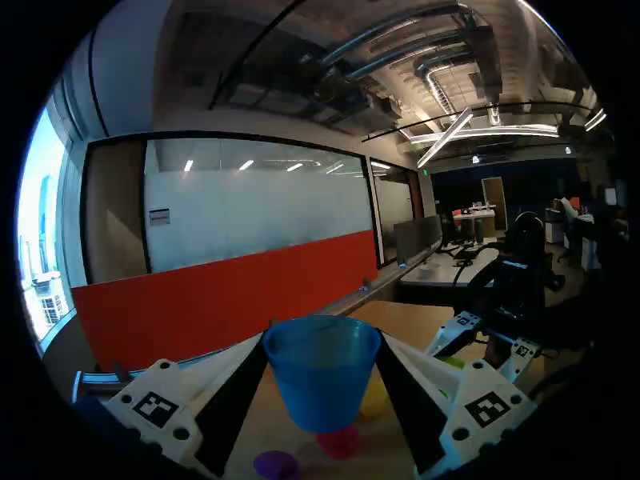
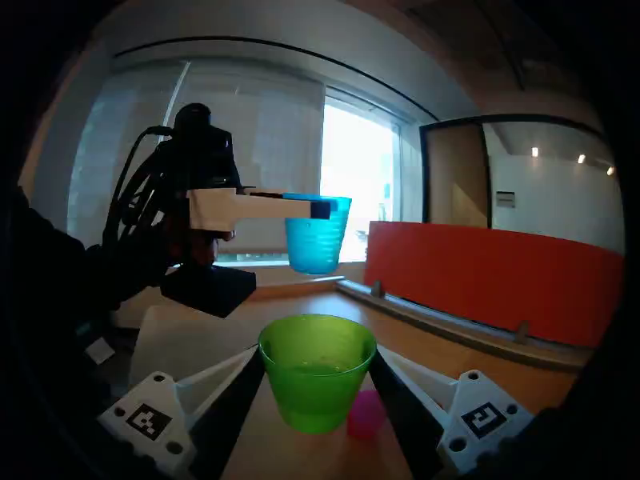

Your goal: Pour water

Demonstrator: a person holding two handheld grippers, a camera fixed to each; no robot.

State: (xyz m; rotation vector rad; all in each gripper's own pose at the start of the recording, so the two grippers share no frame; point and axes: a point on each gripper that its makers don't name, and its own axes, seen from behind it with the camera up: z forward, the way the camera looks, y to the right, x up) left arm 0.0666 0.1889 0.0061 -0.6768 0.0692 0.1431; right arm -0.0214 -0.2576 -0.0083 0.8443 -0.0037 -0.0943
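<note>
The left tool [image 1: 322, 342] is closed part-way, both fingers pressing the sides of a translucent blue cup [image 1: 322, 384], which stands upright between them with its rim near the fingertips. Whether the blue cup has anything in it cannot be told. Below it, on the wooden worktop [image 1: 404, 318], a yellow cup [image 1: 374, 398] shows just behind its right side, a pink cup [image 1: 340, 440] sits under its base, and a purple cup [image 1: 276, 465] lies nearer at the lower edge. The right tool [image 2: 318, 350] is likewise clamped on a cup: its two fingers grip a translucent green cup [image 2: 318, 376], upright, with what looks like a liquid line about halfway down its wall. A pink cup stands on the worktop just to the right of the green cup's base. In the right gripper view the left tool is seen side-on, up and to the left, carrying the blue cup level and well clear of the worktop, higher than the green cup and apart from it. Behind are a bright window [image 2: 360, 180] and a red partition [image 2: 496, 276] along the worktop's far edge.
</note>
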